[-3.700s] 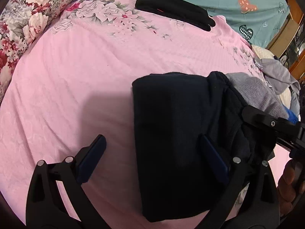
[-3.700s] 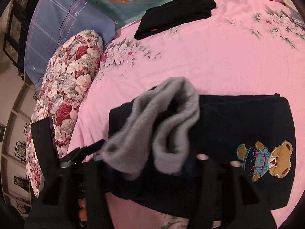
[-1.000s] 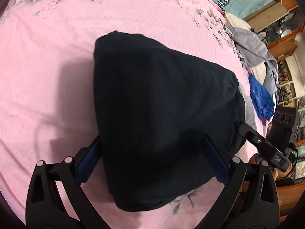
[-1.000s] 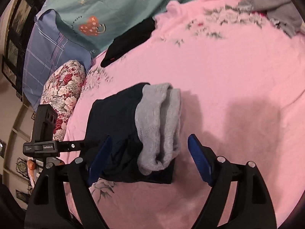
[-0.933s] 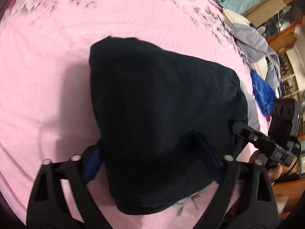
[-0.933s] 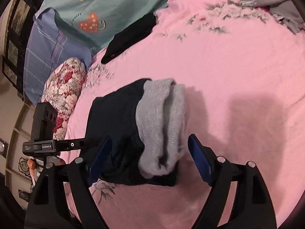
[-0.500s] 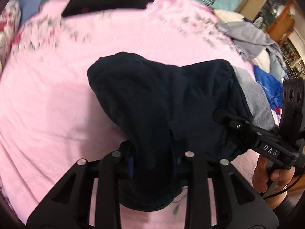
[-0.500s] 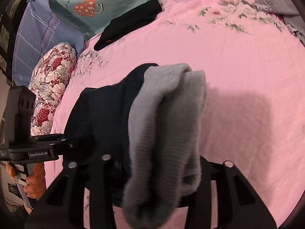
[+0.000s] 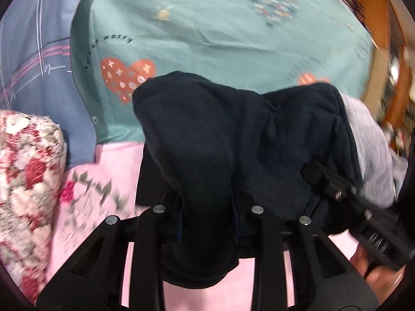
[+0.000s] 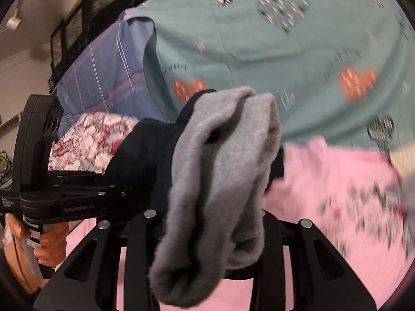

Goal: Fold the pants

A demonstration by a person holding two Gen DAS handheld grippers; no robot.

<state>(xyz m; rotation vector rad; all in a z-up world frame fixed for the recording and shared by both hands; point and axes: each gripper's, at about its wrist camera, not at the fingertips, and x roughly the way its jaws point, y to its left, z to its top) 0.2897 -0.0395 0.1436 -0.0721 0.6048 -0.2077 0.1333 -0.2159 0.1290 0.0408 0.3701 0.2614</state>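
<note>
The folded dark navy pants (image 9: 202, 134) hang in the air as a thick bundle above the pink sheet. My left gripper (image 9: 207, 207) is shut on the bundle's dark end, and cloth sags below its jaws. The grey ribbed end (image 10: 225, 155) droops over my right gripper (image 10: 207, 212), which is shut on it. The dark part (image 10: 145, 155) stretches left to the left gripper's body (image 10: 64, 199), held by a hand (image 10: 49, 235). In the left wrist view the grey end (image 9: 368, 140) and the right gripper's body (image 9: 363, 220) show at the right.
The pink floral sheet (image 9: 109, 171) lies below. A red-flowered pillow (image 9: 26, 168) sits at the left, a blue plaid pillow (image 9: 33, 51) behind it. A teal quilt with hearts (image 9: 220, 26) covers the far side. Wooden furniture (image 9: 376, 51) stands at the right.
Both grippers went from wide open around the bundle to shut on it. They then lifted it off the sheet, and both views tipped up toward the teal quilt.
</note>
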